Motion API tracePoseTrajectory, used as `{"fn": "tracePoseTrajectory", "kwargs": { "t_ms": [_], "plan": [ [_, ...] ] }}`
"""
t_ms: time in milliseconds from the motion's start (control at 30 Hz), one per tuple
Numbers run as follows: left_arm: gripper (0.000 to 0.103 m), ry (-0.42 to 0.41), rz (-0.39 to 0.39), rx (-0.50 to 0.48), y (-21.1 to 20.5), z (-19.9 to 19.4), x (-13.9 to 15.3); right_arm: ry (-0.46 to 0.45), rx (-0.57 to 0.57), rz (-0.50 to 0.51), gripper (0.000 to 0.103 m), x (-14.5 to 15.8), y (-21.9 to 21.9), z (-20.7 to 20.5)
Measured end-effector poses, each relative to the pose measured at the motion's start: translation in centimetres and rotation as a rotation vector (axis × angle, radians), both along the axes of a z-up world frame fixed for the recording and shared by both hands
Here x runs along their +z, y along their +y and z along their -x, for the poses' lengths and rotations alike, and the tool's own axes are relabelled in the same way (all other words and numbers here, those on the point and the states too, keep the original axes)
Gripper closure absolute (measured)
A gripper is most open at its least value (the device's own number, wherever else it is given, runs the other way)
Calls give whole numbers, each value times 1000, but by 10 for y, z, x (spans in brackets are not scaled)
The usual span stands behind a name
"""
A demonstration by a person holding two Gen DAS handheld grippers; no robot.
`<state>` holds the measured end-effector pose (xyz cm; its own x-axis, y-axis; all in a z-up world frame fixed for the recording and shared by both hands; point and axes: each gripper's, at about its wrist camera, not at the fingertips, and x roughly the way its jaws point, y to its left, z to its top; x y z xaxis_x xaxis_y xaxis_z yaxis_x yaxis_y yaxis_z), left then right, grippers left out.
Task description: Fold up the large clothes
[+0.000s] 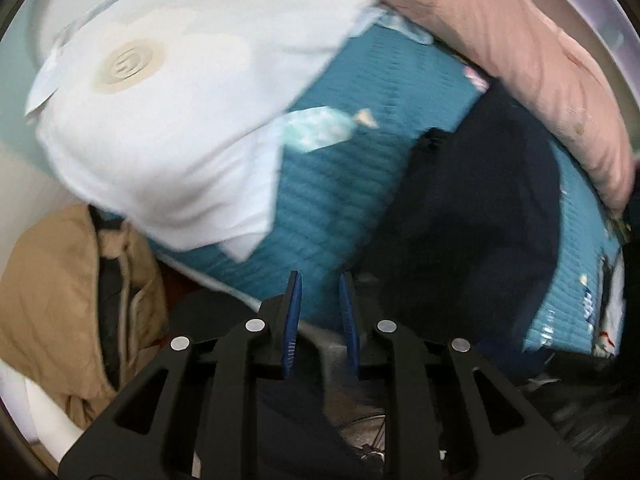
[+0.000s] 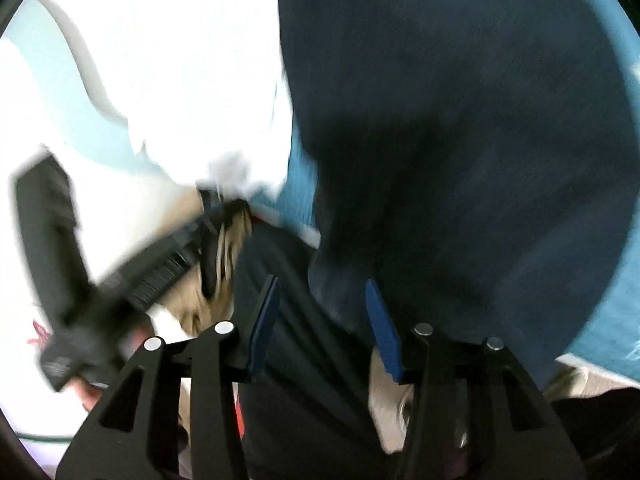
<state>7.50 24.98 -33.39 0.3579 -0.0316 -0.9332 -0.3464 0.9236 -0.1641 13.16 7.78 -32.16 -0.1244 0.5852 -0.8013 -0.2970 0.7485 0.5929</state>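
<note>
- Dark navy cloth garment: it lies ahead and to the right of your left tongs, spread over a teal ribbed quilted cover. Its long axis appears to run from near you away toward the upper right, though blur makes that a judgement.
- Same navy garment in the right wrist view: it fills most of what is ahead of your right tongs, and its near edge seems to reach down between the blue pads. Your right hand is the nearer one.
- Right tongs: spread apart, dark fabric in the gap; not clenched on it as far as the blurred frame shows.
- Left tongs: narrowly parted, nothing held; tips point at the teal cover just left of the navy cloth.
- Also present: white printed sheet to the upper left, pink pillow upper right, tan hooded jacket lower left.
- Pose judgement: both tongs tip downward toward the pile; your right needs only to close, your left to shift rightward.
</note>
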Motion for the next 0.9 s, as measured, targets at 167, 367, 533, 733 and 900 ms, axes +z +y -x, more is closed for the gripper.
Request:
{"fn": "tracePoseTrajectory", "kwargs": {
  "t_ms": [167,367,533,733,900],
  "plan": [
    [83,-59,92,-159,-36,-46,11,-204,-196,89,70,39,-53,-47],
    [83,1,166,-198,-53,-121,-17,-141,-292,131,95,9,-80,-104],
    [84,163,304,-86,-26,-173,-90,-62,-337,160,103,-42,-86,-132],
    [86,192,495,2,1,-182,-131,-12,-407,112,103,-87,-92,-150],
    [88,215,467,-23,-1,-184,-116,-25,-362,150,103,-75,-85,-143]
  ]
}}
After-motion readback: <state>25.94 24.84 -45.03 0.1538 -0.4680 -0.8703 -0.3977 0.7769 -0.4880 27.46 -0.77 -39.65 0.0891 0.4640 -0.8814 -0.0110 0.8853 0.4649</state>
